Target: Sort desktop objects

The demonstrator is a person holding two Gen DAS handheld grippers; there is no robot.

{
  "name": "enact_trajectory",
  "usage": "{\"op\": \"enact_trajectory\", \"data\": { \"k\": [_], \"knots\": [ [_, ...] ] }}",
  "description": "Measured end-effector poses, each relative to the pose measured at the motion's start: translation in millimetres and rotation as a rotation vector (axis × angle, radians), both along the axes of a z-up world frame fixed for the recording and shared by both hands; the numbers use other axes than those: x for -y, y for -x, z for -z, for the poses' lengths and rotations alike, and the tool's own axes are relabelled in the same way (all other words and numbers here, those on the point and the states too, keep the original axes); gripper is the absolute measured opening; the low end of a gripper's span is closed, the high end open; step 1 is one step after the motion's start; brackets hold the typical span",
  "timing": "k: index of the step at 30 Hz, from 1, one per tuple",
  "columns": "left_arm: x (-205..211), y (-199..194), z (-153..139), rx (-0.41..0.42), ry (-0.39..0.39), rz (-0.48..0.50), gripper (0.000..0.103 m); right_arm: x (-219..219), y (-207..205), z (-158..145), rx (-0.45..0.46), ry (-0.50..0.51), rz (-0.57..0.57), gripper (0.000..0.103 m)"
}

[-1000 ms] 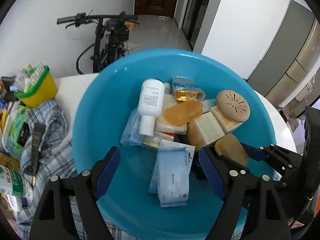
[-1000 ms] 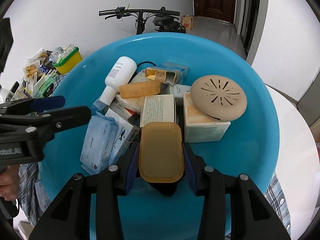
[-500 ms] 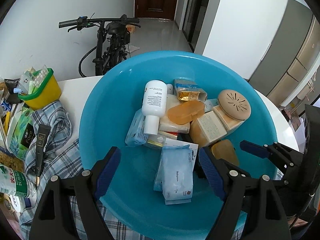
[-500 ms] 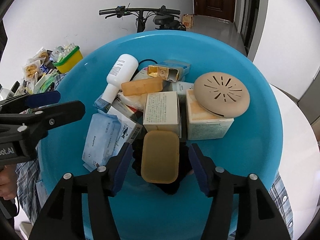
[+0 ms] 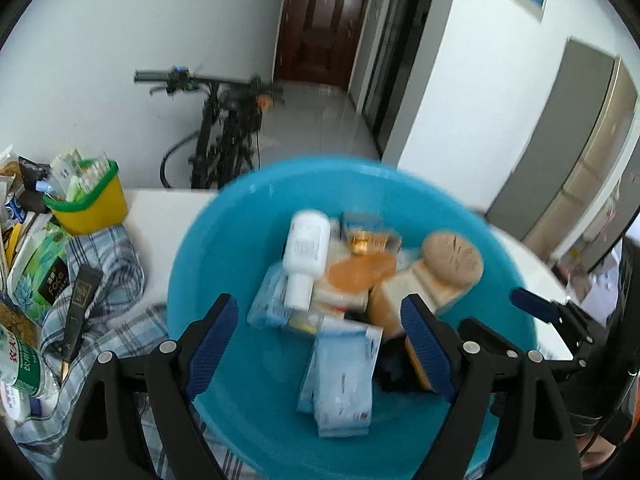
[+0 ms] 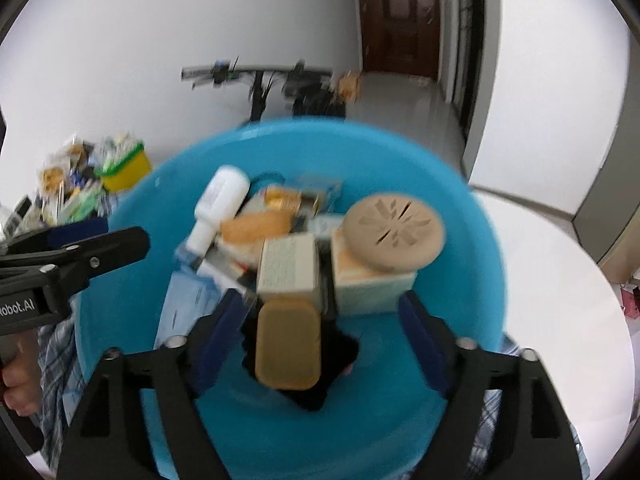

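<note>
At the far left of the table a yellow bin [image 5: 90,204] stuffed with packets stands beyond a checked cloth [image 5: 108,280]. Right of them the blue basin [image 6: 132,240] holds the sorted pile: a white bottle [image 6: 218,204] at the left, pale blue tissue packs [image 5: 340,376], a printed carton [image 6: 288,268] and a round tan vented lid [image 6: 394,232] at the right. The left gripper [image 5: 320,344] hangs over the packs, jaws opening, pressing nothing. The right gripper [image 6: 320,336] is opening too; the tan rounded case [image 6: 288,344] lies loose between its pads on a dark item.
</note>
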State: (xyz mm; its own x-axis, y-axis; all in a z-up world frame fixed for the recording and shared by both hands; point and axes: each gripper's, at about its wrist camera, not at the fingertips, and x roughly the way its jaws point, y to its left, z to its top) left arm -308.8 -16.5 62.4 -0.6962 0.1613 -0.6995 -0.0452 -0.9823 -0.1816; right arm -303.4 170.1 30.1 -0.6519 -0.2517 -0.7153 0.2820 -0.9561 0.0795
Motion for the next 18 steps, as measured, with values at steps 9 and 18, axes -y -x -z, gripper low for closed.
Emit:
{"op": "enact_trajectory", "data": {
  "k": [9,18],
  "knots": [
    [-6.4,-34.1,-34.6,-0.355,0.105,-0.031,0.103,-15.0,-21.7,-36.7,-0.256,0.022,0.054,0.102],
    [-10.7,-50.6,-49.5,-0.472,0.142,-0.018,0.103,-17.1,-44.4,-60.3,-0.417,0.022,0.065,0.102]
  ]
}}
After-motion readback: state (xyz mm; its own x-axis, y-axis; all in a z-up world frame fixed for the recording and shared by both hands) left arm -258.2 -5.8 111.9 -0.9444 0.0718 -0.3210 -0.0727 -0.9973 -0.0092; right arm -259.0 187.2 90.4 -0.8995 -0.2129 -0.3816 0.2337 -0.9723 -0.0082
